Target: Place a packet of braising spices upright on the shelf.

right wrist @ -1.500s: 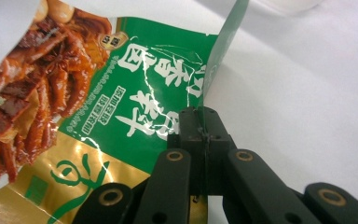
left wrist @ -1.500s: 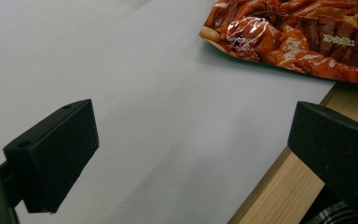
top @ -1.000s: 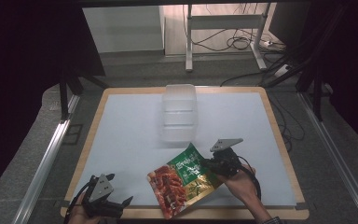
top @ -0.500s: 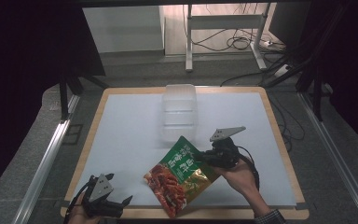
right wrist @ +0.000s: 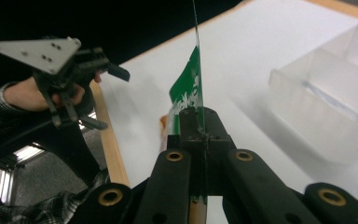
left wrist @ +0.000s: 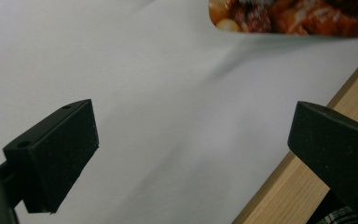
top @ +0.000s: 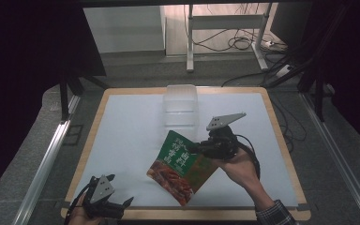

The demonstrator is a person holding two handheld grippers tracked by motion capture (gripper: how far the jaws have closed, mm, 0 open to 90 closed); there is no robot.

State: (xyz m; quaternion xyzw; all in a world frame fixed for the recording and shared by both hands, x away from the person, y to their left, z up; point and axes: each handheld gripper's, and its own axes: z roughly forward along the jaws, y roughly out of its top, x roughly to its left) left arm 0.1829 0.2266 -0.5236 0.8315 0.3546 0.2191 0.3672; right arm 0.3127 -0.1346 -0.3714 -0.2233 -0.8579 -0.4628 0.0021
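A green snack packet (top: 180,168) with a red food picture hangs tilted above the white table top, and my right gripper (top: 198,149) is shut on its right edge. Seen along that gripper's jaws, the packet (right wrist: 189,88) stands edge-on, pinched between them (right wrist: 199,122). My left gripper (top: 122,197) rests open at the table's front left corner. In the left gripper view its fingertips (left wrist: 60,149) stand wide apart over the white surface with nothing between them, and the packet's lower corner (left wrist: 289,16) shows far off at the top.
A clear plastic container (top: 181,105) stands at the back middle of the white table top (top: 122,136), just behind the packet. A wooden rim (top: 281,140) frames the table. Metal rails run along both sides, with cables on the floor beyond.
My right gripper has risen with the packet, lifting it off the table and tilting it up. The left gripper has stayed where it was.
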